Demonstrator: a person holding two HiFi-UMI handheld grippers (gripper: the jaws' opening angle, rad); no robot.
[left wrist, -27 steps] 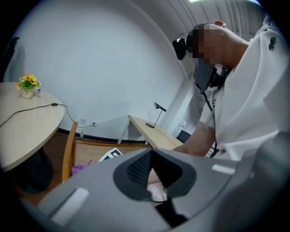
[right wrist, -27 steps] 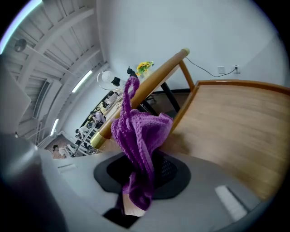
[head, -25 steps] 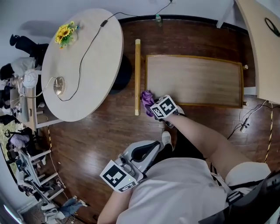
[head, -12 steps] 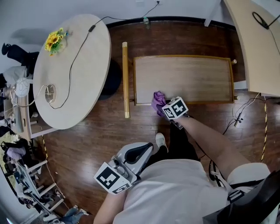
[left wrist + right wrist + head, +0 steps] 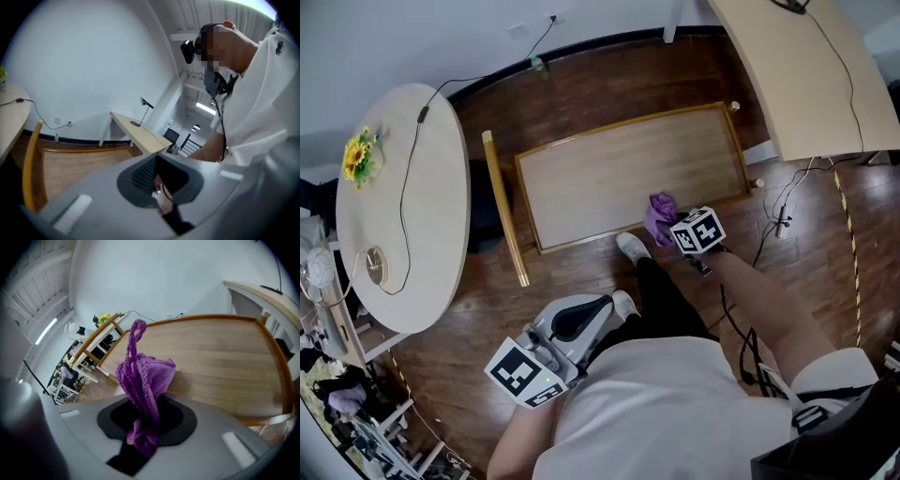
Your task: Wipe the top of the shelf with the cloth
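Observation:
The shelf top point(image 5: 628, 173) is a long wooden panel with a raised rim, seen from above in the head view. My right gripper point(image 5: 675, 223) is shut on a bunched purple cloth point(image 5: 660, 216), which rests at the panel's near edge, right of the middle. In the right gripper view the cloth point(image 5: 143, 376) stands up out of the right gripper point(image 5: 143, 420) over the wooden top point(image 5: 220, 357). My left gripper point(image 5: 567, 323) hangs low by my body, away from the shelf. It point(image 5: 157, 180) looks open with nothing between its jaws.
A round table point(image 5: 394, 206) with sunflowers point(image 5: 358, 157) and a cable stands to the left. A wooden pole point(image 5: 504, 208) lies beside the shelf's left end. A pale desk point(image 5: 797, 75) is at the upper right, with cables point(image 5: 778, 220) on the floor below it.
My right gripper has slid the cloth to the right along the near edge of the shelf top. The head view has swung and tilted. The left gripper stays by my body.

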